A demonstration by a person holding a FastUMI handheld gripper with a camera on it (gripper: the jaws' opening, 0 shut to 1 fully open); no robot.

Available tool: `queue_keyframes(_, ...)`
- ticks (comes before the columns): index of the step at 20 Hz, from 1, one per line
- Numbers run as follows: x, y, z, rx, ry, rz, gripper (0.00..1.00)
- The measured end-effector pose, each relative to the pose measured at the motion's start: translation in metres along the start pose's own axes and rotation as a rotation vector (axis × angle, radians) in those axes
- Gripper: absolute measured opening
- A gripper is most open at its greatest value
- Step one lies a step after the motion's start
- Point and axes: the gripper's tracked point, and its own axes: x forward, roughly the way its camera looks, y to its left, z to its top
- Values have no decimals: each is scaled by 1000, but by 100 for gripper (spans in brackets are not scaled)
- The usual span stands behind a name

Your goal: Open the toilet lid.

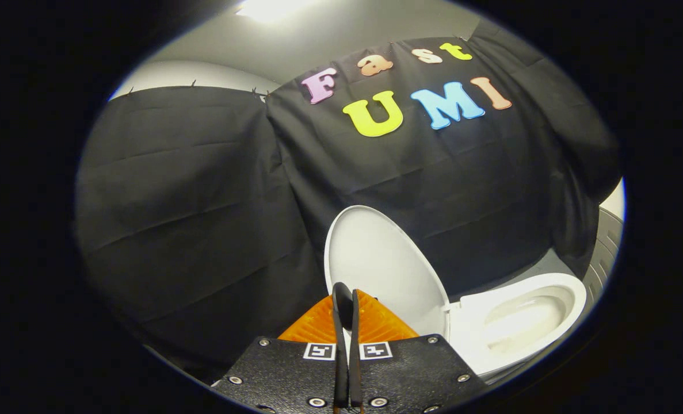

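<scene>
standing raised, the toilet lid (384,267) leans upright just beyond the gripper (347,299), whose fingers are pressed together on nothing. bowl (525,319) lies uncovered beside it; no legible label seen.

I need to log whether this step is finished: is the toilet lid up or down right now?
Up. The toilet lid stands raised, its pale underside showing, with the bowl uncovered beside it. The gripper has its fingers together, just before the lid's edge.
</scene>
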Motion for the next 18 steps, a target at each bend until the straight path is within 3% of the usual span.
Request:
queue_keyframes(5,8,9,-2,-45,33,12,1)
queue_keyframes(7,4,9,4,-125,21,13,2)
queue_keyframes(9,-5,9,-4,-170,51,42,21)
queue_keyframes(13,-49,4,5,-205,8,82,87)
queue_keyframes(14,-60,-2,14,-218,-16,79,94)
queue_keyframes(18,-101,-31,47,-268,-88,65,94)
